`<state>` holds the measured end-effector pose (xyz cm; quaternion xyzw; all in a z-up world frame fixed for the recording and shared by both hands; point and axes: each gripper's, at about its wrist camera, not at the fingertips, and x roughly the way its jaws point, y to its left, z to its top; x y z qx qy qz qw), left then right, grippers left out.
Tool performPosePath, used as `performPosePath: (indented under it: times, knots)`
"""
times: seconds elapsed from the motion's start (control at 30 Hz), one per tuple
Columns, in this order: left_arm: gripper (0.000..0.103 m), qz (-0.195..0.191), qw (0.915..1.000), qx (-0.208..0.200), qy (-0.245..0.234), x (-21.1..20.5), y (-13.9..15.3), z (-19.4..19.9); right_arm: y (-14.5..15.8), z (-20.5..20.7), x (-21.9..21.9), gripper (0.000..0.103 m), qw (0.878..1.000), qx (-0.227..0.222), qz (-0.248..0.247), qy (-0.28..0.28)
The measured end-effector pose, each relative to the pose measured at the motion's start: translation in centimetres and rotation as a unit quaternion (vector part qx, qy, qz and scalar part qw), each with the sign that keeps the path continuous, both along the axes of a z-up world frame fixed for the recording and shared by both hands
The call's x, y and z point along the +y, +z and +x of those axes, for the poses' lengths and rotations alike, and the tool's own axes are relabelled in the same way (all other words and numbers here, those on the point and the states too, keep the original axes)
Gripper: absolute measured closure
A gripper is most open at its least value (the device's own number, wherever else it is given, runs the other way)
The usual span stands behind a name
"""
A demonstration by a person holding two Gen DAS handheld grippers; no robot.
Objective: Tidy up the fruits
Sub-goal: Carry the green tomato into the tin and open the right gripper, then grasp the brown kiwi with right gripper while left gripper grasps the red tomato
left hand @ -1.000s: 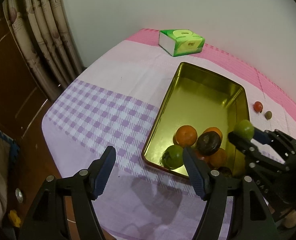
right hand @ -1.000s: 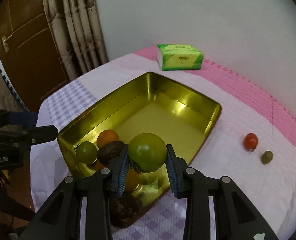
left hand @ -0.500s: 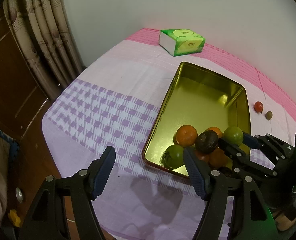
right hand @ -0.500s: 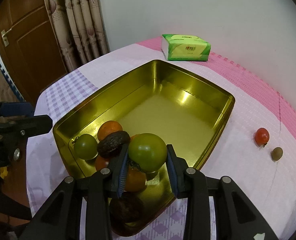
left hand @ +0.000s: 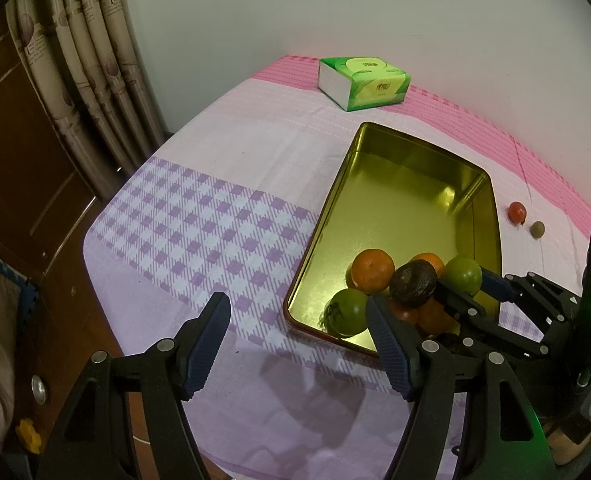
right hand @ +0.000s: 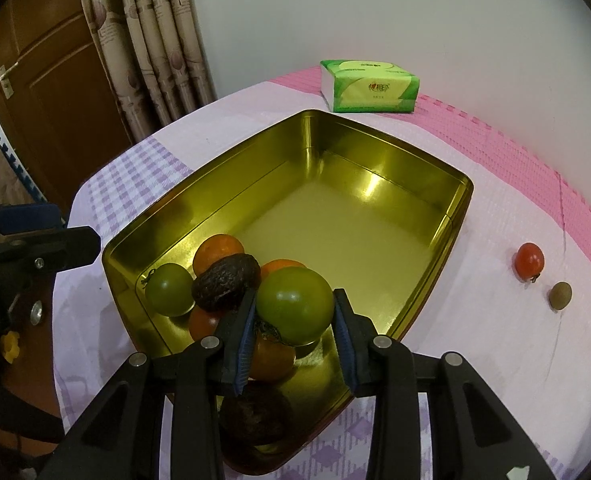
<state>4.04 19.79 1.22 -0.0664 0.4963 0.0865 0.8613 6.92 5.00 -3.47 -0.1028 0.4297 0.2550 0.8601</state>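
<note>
Your right gripper (right hand: 294, 322) holds a green tomato (right hand: 294, 305) low over the pile of fruit at the near end of the gold tin (right hand: 375, 168), in the lower centre of the right wrist view. If you let go here, the tomato probably lands on the orange fruit (right hand: 273, 356) under it and may roll, either deeper into the tin or against the dark wrinkled fruit (right hand: 226, 282) perched on top at its left, which looks ready to slip. The near rim is close too; a bounce toward you could send fruit over it onto the cloth.

The jaws of your right gripper are clamped on the green tomato, one pad on each side, apart only by the fruit's width. Your left gripper (left hand: 297, 346) stands wide open and empty at the bottom of the left wrist view, above the checked cloth (left hand: 199, 216), just left of the tin's near corner.

A red tomato (right hand: 529, 262) and a small brownish fruit (right hand: 560, 295) lie on the cloth at the right edge, well apart from the tin.
</note>
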Motion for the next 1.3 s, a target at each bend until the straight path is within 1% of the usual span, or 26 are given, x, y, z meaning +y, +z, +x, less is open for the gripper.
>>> performPosePath:
  times: [0.1, 0.23, 0.37, 0.47, 0.53, 0.7, 0.83, 0.93, 1.03, 1.13, 1.23, 1.3]
  knots:
    - [0.032, -0.001, 1.0000, 0.001, -0.001, 0.0, 0.0, 0.0, 0.0, 0.0, 0.0, 0.069, 1.000, -0.001, 0.001, 0.000]
    - [0.032, 0.000, 1.0000, 0.000, -0.001, 0.0, 0.0, 0.0, 0.2, 0.1, -0.2, 0.065, 1.000, -0.004, 0.004, -0.004]
    - [0.032, -0.001, 1.0000, 0.001, -0.001, -0.1, 0.0, 0.0, 0.2, 0.1, -0.3, 0.065, 1.000, -0.001, 0.008, -0.008]
    - [0.032, -0.001, 1.0000, 0.000, -0.001, -0.1, 0.0, 0.0, 0.4, 0.0, -0.3, 0.060, 1.000, -0.003, 0.009, -0.010]
    - [0.032, 0.001, 1.0000, 0.001, 0.000, -0.1, -0.1, -0.1, 0.6, -0.1, -0.4, 0.055, 1.000, -0.009, 0.010, -0.011]
    - [0.032, -0.001, 1.0000, -0.001, 0.001, -0.2, 0.0, 0.0, 1.3, -0.3, -0.7, 0.054, 1.000, -0.018, 0.017, -0.010]
    - [0.032, -0.002, 1.0000, -0.001, 0.003, -0.1, -0.1, -0.1, 2.3, -0.2, -1.5, 0.054, 0.999, -0.033, 0.028, -0.020]
    - [0.032, -0.003, 1.0000, -0.001, 0.005, 0.1, -0.2, -0.1, 3.2, -0.1, -2.9, 0.054, 0.998, -0.050, 0.031, -0.035]
    - [0.032, -0.004, 1.0000, 0.000, 0.005, 0.1, -0.2, -0.1, 3.5, 0.4, -5.1, 0.052, 0.996, -0.062, 0.026, -0.062]
    - [0.032, -0.003, 1.0000, 0.000, 0.003, 0.1, -0.2, -0.1, 3.2, 1.4, -8.1, 0.052, 0.993, -0.060, 0.020, -0.098]
    - [0.032, -0.003, 1.0000, 0.000, 0.002, 0.0, -0.2, 0.0, 2.4, 2.5, -11.4, 0.052, 0.988, -0.061, 0.007, -0.143]
    - [0.032, -0.002, 1.0000, 0.000, 0.004, 0.0, -0.2, 0.0, 1.9, 3.2, -13.0, 0.052, 0.985, -0.058, 0.000, -0.163]
